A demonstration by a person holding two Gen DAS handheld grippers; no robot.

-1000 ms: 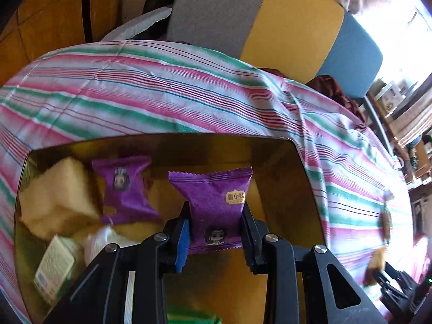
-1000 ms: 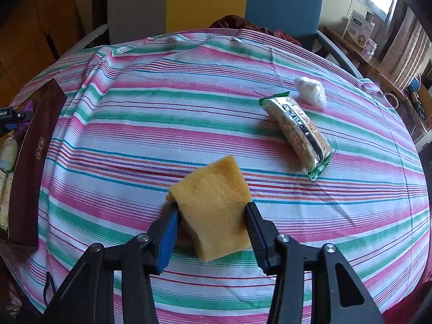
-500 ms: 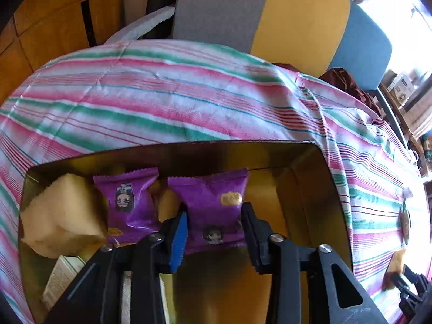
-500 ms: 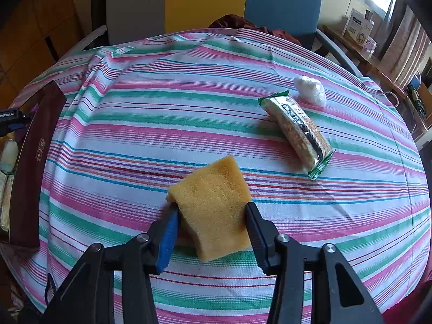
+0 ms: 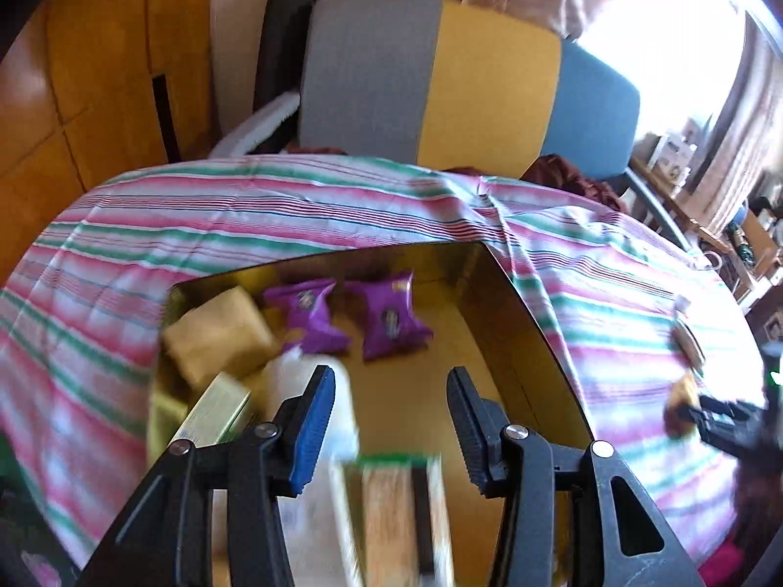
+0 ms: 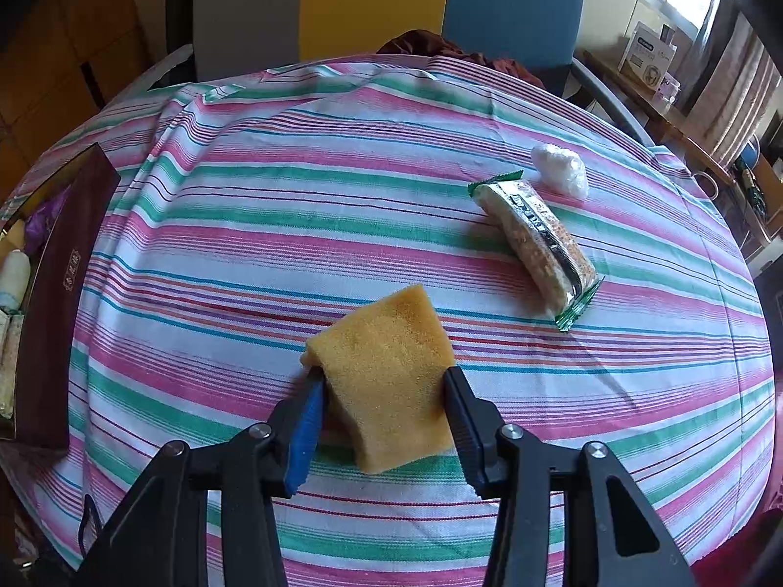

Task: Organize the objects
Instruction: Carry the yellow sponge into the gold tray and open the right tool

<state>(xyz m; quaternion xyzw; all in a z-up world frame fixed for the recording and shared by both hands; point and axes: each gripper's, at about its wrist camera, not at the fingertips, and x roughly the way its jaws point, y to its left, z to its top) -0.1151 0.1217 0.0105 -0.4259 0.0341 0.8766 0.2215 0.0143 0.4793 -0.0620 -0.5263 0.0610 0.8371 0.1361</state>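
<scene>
In the left wrist view a gold-lined box (image 5: 514, 293) holds two purple snack packets (image 5: 391, 318), a yellow sponge (image 5: 220, 332), a white roll and a green-edged cereal bar (image 5: 396, 513). My left gripper (image 5: 391, 420) hangs above the box, its jaws opening with nothing between them. In the right wrist view my right gripper (image 6: 384, 396) is shut on a yellow sponge (image 6: 386, 362) that rests on the striped cloth. A wrapped cereal bar (image 6: 533, 244) and a small white bundle (image 6: 560, 169) lie further back on the right.
The box's dark red wall (image 6: 54, 293) stands at the left edge of the right wrist view. A round table under a striped cloth (image 6: 293, 195) carries everything. A grey, yellow and blue chair back (image 5: 440, 78) stands behind it, shelves at the far right.
My left gripper let go of the purple packet, which now lies in the box beside the other one, and drew back and up. The right gripper kept still on the sponge.
</scene>
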